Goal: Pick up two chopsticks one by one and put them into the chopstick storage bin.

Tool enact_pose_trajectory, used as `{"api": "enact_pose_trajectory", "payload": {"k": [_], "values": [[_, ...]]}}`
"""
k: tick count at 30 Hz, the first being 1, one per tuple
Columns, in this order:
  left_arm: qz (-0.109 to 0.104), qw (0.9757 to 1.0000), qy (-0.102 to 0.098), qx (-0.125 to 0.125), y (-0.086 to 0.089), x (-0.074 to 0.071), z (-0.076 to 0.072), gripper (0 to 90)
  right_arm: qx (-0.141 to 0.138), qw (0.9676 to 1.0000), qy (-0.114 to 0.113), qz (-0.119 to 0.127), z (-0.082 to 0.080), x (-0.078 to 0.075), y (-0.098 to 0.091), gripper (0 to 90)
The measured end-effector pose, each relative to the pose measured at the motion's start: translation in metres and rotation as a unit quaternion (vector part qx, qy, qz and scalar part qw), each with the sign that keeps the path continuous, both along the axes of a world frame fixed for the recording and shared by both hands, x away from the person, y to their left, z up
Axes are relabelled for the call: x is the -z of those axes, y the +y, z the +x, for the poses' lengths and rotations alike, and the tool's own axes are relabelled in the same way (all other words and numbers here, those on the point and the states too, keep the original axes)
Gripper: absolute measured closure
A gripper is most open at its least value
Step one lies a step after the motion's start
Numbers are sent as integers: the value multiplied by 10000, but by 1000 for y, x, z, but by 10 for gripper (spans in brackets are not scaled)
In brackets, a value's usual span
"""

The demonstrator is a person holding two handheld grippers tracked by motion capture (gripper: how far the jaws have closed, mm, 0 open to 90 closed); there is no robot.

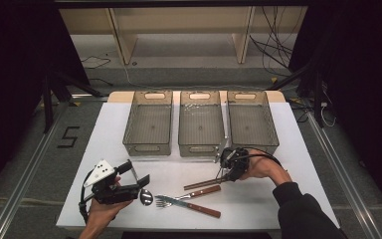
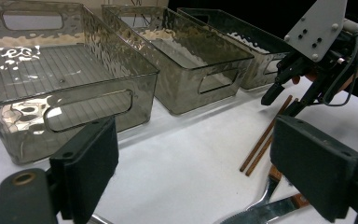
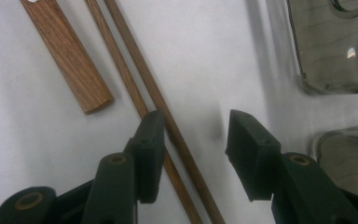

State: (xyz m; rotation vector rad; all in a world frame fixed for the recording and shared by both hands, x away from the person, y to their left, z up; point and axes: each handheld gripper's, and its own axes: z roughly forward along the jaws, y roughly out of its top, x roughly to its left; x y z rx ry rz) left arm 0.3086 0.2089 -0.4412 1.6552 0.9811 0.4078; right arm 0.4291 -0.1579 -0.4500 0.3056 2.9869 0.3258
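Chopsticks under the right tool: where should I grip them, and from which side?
Grip the chopsticks from above, jaws straddling both sticks across their width near the end by the bins. They lie flat, side by side on the white table, so one squeeze gathers both.

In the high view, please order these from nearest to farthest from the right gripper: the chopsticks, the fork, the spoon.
1. Chopsticks: directly under the right gripper.
2. Fork: lower left of it, near the table's front.
3. Spoon: farthest left, beside the left gripper.
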Motion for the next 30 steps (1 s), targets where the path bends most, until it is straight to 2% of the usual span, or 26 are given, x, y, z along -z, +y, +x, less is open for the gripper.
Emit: {"api": "enact_pose_trajectory", "payload": {"k": [5, 11, 18, 25, 26, 30], "values": [[25, 10000, -1, 18, 0, 0, 0, 148, -137, 9999, 35, -12, 1, 0, 3, 599], [3, 10000, 2, 8, 0, 0, 0, 148, -288, 9993, 89, -204, 1, 4, 2, 625], [10, 10000, 5, 10, 0, 0, 0, 149, -320, 9990, 178, -260, 1, 5, 3, 670], [11, 10000, 4, 15, 0, 0, 0, 149, -571, 9971, 246, -434, 2, 5, 9, 743], [12, 10000, 5, 12, 0, 0, 0, 149, -551, 9968, 304, -484, 1, 4, 10, 753], [12, 10000, 2, 18, 0, 0, 0, 149, -642, 9959, 300, -562, 1, 4, 12, 770]]}}
